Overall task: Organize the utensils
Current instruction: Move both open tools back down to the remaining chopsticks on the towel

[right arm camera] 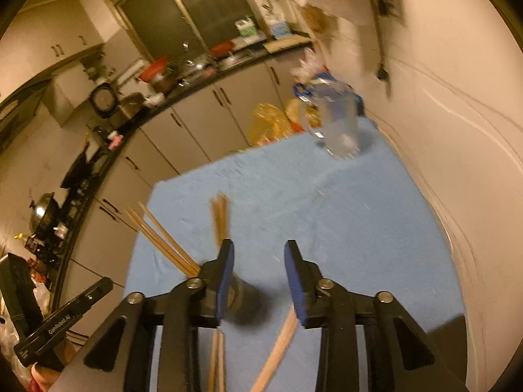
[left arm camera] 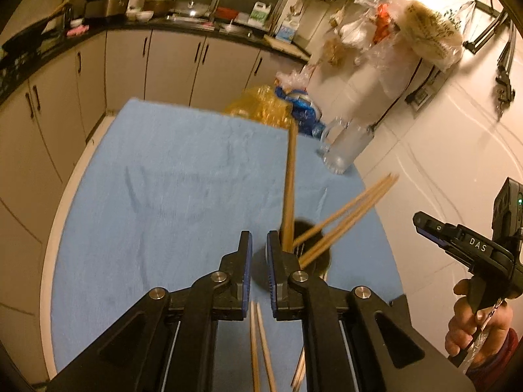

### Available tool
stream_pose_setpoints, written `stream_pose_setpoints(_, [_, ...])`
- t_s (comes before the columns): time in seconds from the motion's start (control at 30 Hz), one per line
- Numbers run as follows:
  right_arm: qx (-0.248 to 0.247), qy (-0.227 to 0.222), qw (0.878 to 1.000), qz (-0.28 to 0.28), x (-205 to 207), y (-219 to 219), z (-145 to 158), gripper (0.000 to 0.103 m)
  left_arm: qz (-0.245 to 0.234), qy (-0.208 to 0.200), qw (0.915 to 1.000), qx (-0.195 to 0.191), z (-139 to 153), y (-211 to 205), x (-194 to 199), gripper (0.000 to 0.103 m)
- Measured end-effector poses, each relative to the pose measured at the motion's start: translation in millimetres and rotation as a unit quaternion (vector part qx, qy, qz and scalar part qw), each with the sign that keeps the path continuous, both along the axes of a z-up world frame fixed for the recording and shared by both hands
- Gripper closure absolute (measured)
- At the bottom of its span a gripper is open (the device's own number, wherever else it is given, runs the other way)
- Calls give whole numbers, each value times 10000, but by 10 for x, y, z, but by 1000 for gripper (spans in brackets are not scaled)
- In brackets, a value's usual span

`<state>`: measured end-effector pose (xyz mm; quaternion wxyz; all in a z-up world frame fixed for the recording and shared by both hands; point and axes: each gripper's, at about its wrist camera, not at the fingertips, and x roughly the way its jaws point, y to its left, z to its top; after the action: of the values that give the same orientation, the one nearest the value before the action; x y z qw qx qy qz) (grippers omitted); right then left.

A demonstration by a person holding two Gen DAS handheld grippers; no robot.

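**Chopsticks in the dark cup, both grippers above it**

The wooden chopsticks (left arm camera: pixel 343 215) stand in a small dark round cup (left arm camera: pixel 322 258) on the blue cloth (left arm camera: pixel 170 176), near its right edge. They are thin, pale-brown sticks: 1 bundle rises nearly upright, another fans out to the right. In the right wrist view the same cup (right arm camera: pixel 243 297) sits just behind the left finger, with sticks leaning left and a blurred pair upright.

More loose chopsticks (left arm camera: pixel 260 349) lie on the cloth close under the cameras; in the right wrist view 2 lots of them (right arm camera: pixel 278 349) cross below the fingers.

The left gripper (left arm camera: pixel 259 245) has its jaws nearly closed, only a narrow slot between the blue pads, and nothing is seen clamped there; the upright sticks pass just beside its right finger. The right gripper (right arm camera: pixel 258 254) has its jaws parted with a clear gap, the pads pressing on nothing. A hand (left arm camera: pixel 470 323) holds its black handle at the right of the left wrist view.

The cloth is soft and faintly creased. A clear glass mug (left arm camera: pixel 343 145) stands at the far right corner, and crinkled yellow and blue plastic bags (left arm camera: pixel 261 104) lie past the far edge.
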<state>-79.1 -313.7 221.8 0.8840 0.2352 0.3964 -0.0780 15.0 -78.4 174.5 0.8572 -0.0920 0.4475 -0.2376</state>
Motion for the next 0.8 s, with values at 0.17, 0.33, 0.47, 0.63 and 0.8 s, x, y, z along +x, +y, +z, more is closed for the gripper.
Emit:
stream_pose_setpoints(0.17, [407, 620, 9972, 29, -298, 42, -509, 66, -126, 395, 9991, 130, -369, 18, -223, 93])
stream_pose_setpoints(0.33, [404, 1116, 9928, 137, -544, 293, -910, 66, -321, 774, 9959, 335, -663, -24, -470, 93])
stream_pose_setpoints(0.47, [175, 1335, 9909, 78, -688, 420, -1076, 66, -436, 971, 9933, 444, -812, -12, -630, 93])
stream_pose_setpoints(0.63, [265, 1407, 9897, -30, -802, 445, -1203, 66, -406, 1111, 9912, 598, -920, 58, -762, 82])
stream_pose_setpoints(0.8, [648, 1448, 9870, -250, -835, 385, -1271, 67, -378, 1278, 9890, 643, -1007, 118, -804, 82])
